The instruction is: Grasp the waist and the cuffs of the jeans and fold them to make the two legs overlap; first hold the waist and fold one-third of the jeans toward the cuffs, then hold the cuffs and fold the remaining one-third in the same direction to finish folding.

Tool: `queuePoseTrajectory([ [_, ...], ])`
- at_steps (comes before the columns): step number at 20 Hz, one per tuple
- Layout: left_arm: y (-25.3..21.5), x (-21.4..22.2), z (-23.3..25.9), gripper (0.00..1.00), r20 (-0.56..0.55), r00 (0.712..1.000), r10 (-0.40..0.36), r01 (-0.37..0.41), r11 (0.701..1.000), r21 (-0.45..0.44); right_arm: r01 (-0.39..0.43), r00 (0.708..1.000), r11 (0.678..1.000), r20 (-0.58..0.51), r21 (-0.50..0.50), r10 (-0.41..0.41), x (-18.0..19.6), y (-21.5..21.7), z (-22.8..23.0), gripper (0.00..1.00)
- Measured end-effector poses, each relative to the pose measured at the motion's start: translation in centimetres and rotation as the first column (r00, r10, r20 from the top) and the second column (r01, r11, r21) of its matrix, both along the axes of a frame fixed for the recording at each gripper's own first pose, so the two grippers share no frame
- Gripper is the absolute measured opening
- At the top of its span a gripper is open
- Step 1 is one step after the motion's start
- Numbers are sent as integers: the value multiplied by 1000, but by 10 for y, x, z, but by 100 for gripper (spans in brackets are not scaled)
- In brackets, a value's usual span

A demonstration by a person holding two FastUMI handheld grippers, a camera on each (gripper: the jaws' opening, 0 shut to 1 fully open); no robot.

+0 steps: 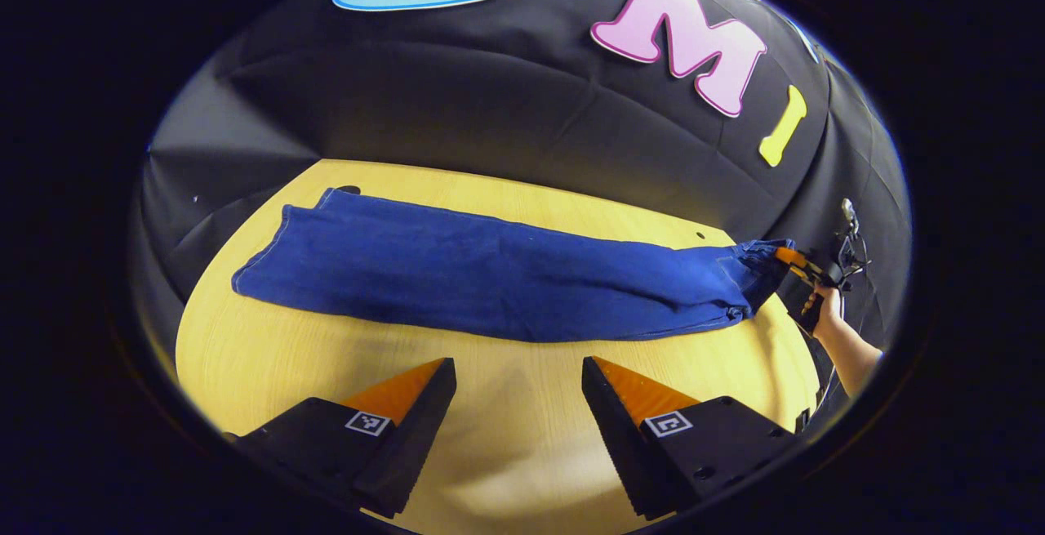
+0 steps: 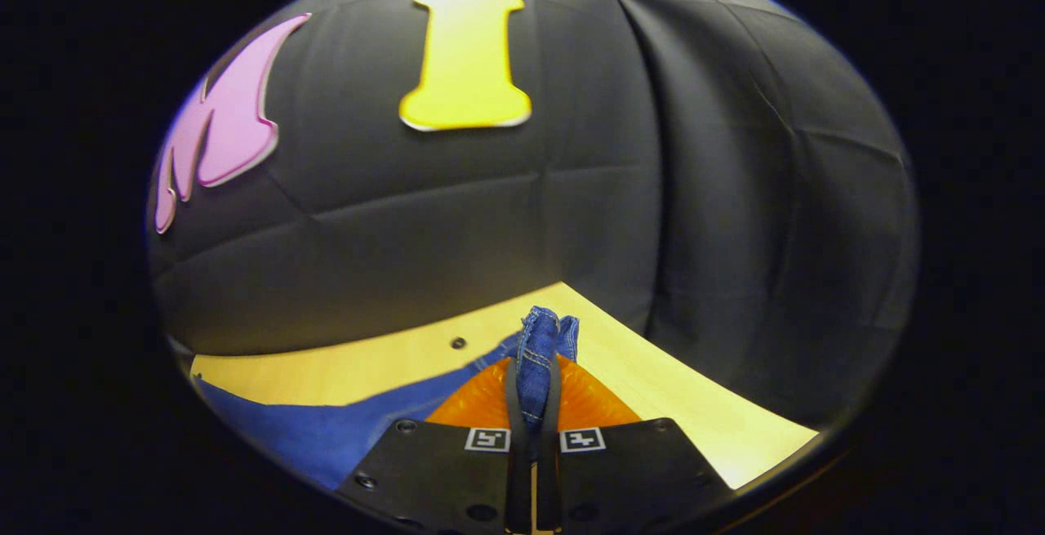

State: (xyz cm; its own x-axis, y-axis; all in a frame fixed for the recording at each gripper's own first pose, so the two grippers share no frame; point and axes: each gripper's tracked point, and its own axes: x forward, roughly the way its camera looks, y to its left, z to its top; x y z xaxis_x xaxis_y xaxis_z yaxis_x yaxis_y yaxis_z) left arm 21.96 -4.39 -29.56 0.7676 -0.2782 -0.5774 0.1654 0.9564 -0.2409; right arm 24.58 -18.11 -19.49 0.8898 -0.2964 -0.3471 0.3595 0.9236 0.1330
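Dark blue jeans (image 1: 490, 274) lie flat across the yellow table (image 1: 269, 355), legs overlapped into one long strip. In the left gripper view my left gripper (image 1: 518, 363) is open above bare table, in front of the jeans' middle and apart from them. At the strip's right end the right gripper (image 1: 796, 261), held by a hand (image 1: 829, 306), grips the lifted waist end (image 1: 755, 269). In the right gripper view my right gripper (image 2: 535, 372) is shut on a bunched fold of denim (image 2: 537, 339) that sticks up between the orange fingers (image 2: 482, 400). The rest of the jeans (image 2: 326, 429) trail off to the left.
The black cloth wall runs close behind the table's far edge. A small hole (image 1: 700, 235) in the tabletop sits behind the jeans near the waist end. The table's right edge (image 2: 694, 404) lies just beyond the right gripper.
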Motion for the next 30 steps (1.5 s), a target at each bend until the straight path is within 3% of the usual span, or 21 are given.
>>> queuePoseTrajectory([
  [4,9,-13,-2,97,-4,999,40,-40,999,-20,-147,983,985,94,-92,155,7,71,72,7],
  [7,20,-23,2,97,12,999,52,-52,998,-31,-253,950,958,150,-133,272,-2,137,111,7],
  [10,44,-21,15,97,87,987,136,-137,991,2,-357,911,923,166,-142,378,-8,193,123,7],
  [16,85,-12,31,97,178,957,228,-230,973,-10,-547,825,827,82,-131,559,-30,302,68,7],
  [19,127,2,32,100,223,924,311,-320,947,4,-631,770,762,0,-147,638,-49,341,18,7],
  [21,161,13,31,97,238,896,375,-390,921,19,-688,725,713,-63,-135,686,-67,363,-20,7],
  [23,193,28,37,97,265,860,437,-453,892,0,-712,702,697,-120,-86,702,-80,374,-51,7],
  [25,224,42,31,92,252,836,488,-501,865,-11,-713,700,696,-137,-87,701,-81,378,-62,11],
  [26,240,49,23,97,234,828,509,-524,852,4,-714,699,693,-135,-97,702,-80,381,-62,12],
  [28,257,72,14,97,216,836,504,-524,851,44,-728,684,685,-122,-39,720,-88,390,-63,22],
  [29,264,85,9,97,218,847,484,-510,857,79,-737,669,675,-121,21,734,-97,398,-66,34],
  [30,270,93,2,97,205,865,457,-486,866,118,-743,655,665,-117,77,746,-106,404,-65,39],
])
